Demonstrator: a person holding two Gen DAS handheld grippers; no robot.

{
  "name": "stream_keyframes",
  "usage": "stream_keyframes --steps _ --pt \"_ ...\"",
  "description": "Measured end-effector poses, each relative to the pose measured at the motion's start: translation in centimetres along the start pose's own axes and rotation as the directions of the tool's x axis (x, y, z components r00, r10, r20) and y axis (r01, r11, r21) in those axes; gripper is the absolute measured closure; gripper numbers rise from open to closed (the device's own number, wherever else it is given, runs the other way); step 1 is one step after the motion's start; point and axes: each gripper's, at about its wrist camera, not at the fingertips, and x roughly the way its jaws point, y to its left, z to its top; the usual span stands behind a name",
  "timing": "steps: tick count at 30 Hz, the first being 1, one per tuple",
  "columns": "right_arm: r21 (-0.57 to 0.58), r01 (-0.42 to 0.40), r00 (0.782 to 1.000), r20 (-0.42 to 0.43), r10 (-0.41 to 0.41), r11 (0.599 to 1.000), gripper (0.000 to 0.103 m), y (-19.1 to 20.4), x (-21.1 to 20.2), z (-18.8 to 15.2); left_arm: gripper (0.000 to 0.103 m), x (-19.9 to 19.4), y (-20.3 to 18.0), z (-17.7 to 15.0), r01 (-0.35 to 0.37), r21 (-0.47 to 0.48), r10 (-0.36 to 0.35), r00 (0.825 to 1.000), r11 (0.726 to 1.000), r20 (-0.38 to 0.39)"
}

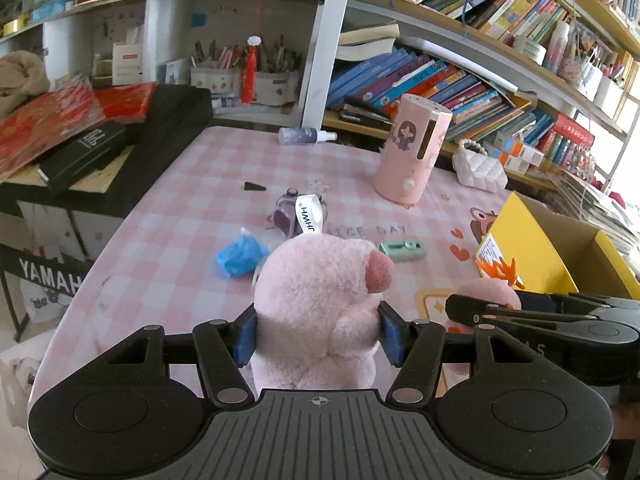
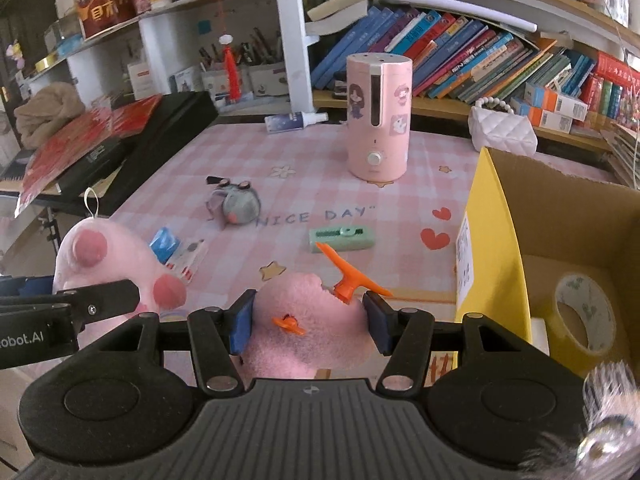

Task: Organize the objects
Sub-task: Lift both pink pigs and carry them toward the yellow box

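Objects for sorting lie scattered on the pink checked tablecloth, and the yellow cardboard box at its right edge serves as landmark; inside the box only a roll of tape shows, so the sorting looks barely begun. The left gripper is clenched on a pink plush pig, its blue pads pressing the soft body, held above the cloth to the left of the box; the right gripper grasps a second pink plush with orange plastic bits, just beside the box's yellow wall. Both toys appear bound for the box, though neither is over its opening yet.

Left of the box, on the cloth, a mint green case lies nearest; farther left sit a grey plush mouse, a blue packet and a small card; beyond the box stand a pink humidifier and a white quilted purse; a spray bottle lies at the far edge.

The room is crowded; shelves of books run behind the box, pen holders sit in a white alcove, and red packets rest on a black case far to the left.
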Motion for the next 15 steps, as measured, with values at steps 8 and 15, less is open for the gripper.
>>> stream_keyframes --steps 8,15 --pt "-0.001 -0.005 1.000 0.005 0.005 1.000 0.049 2.2 -3.2 -2.7 0.044 -3.7 0.9 -3.0 -0.002 -0.003 0.002 1.000 1.000 0.003" --pt "-0.020 -0.007 1.000 0.022 0.007 1.000 0.049 4.4 -6.5 -5.4 0.044 -6.7 1.3 -5.3 0.004 0.000 -0.004 1.000 1.000 0.001"
